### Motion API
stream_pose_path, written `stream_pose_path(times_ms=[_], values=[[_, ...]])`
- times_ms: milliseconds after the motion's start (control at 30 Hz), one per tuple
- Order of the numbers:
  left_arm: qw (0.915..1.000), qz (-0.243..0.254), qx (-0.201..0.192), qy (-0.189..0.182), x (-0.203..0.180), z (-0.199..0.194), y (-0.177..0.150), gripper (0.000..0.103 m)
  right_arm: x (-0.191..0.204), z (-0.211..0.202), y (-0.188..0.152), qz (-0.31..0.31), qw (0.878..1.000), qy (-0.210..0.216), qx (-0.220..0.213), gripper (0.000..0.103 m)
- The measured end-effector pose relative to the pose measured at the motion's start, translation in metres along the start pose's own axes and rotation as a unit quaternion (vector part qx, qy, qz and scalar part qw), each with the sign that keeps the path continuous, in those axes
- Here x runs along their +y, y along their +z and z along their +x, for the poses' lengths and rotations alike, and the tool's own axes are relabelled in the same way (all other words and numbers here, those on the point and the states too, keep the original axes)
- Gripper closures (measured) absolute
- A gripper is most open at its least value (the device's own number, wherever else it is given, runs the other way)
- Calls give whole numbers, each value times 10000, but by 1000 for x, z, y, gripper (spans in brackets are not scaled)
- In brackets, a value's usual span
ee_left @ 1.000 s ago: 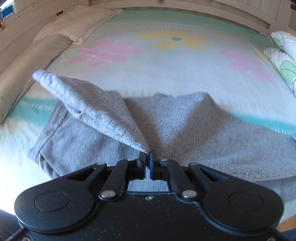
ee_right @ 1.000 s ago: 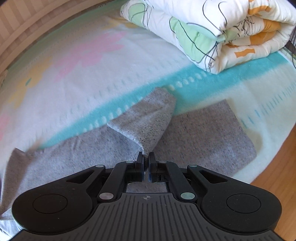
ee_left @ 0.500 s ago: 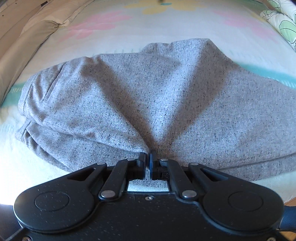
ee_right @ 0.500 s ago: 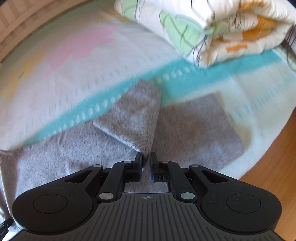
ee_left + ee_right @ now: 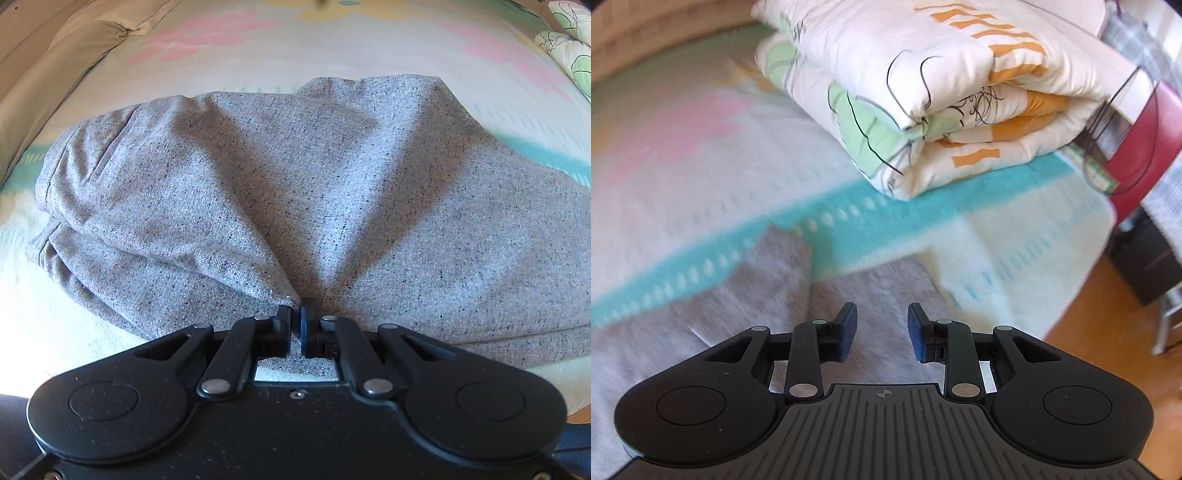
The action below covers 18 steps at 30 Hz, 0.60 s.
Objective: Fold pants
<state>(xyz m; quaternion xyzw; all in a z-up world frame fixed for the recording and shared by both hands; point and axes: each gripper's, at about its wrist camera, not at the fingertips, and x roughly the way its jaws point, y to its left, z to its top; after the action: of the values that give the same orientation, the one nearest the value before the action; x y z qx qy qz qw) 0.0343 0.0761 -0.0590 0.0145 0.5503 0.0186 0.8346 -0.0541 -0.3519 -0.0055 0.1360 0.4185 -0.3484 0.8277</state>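
The grey speckled pants (image 5: 295, 192) lie on the bed, the top layer folded over the lower one. My left gripper (image 5: 296, 317) is shut on the near edge of the pants, cloth pinched between its pads, creases fanning out from the grip. In the right wrist view the leg end of the pants (image 5: 849, 291) lies flat and blurred on the blanket. My right gripper (image 5: 882, 321) is open and empty just above that cloth.
The pastel blanket (image 5: 351, 48) with pink and yellow flowers and a teal stripe (image 5: 849, 225) covers the bed. A folded quilt (image 5: 942, 92) lies at the right. Beige pillows (image 5: 48, 70) lie at the left. Wooden floor (image 5: 1108, 314) and a red object (image 5: 1145, 147) are beyond the bed's right edge.
My left gripper carried the upper layer over and down onto the lower layer. My right gripper opened and let go of the leg end, which now lies flat.
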Motion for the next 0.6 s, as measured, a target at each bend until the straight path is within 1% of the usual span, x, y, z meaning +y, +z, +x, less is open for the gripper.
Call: stream_pose_path(times_ms=[67, 133, 200, 267, 300, 367, 467, 533, 600], values=[[10000, 27, 6, 33, -4, 3, -1, 97, 7, -6, -1, -176, 9992, 312, -176, 72], [10000, 34, 12, 57, -7, 3, 2, 97, 25, -7, -4, -639, 9962, 529, -250, 71], [10000, 31, 19, 60, -7, 3, 3, 97, 52, -5, -10, -1253, 9897, 641, -272, 70], [10000, 26, 24, 47, -6, 3, 4, 97, 79, 1, -16, -1857, 9800, 647, -305, 70], [10000, 23, 23, 37, -6, 3, 5, 97, 94, 6, -21, -2167, 9737, 631, -308, 70], [10000, 4, 28, 14, -4, 2, 5, 97, 116, 13, -30, -2554, 9646, 604, -270, 70], [10000, -32, 55, -31, -2, 2, 7, 97, 140, 28, -44, -3018, 9525, 385, -118, 70], [9999, -57, 71, -49, -1, 2, 8, 97, 154, 36, -55, -3419, 9397, 95, -41, 70], [9999, -64, 81, -57, -1, 2, 8, 98, 158, 41, -63, -3706, 9285, -171, -151, 71]])
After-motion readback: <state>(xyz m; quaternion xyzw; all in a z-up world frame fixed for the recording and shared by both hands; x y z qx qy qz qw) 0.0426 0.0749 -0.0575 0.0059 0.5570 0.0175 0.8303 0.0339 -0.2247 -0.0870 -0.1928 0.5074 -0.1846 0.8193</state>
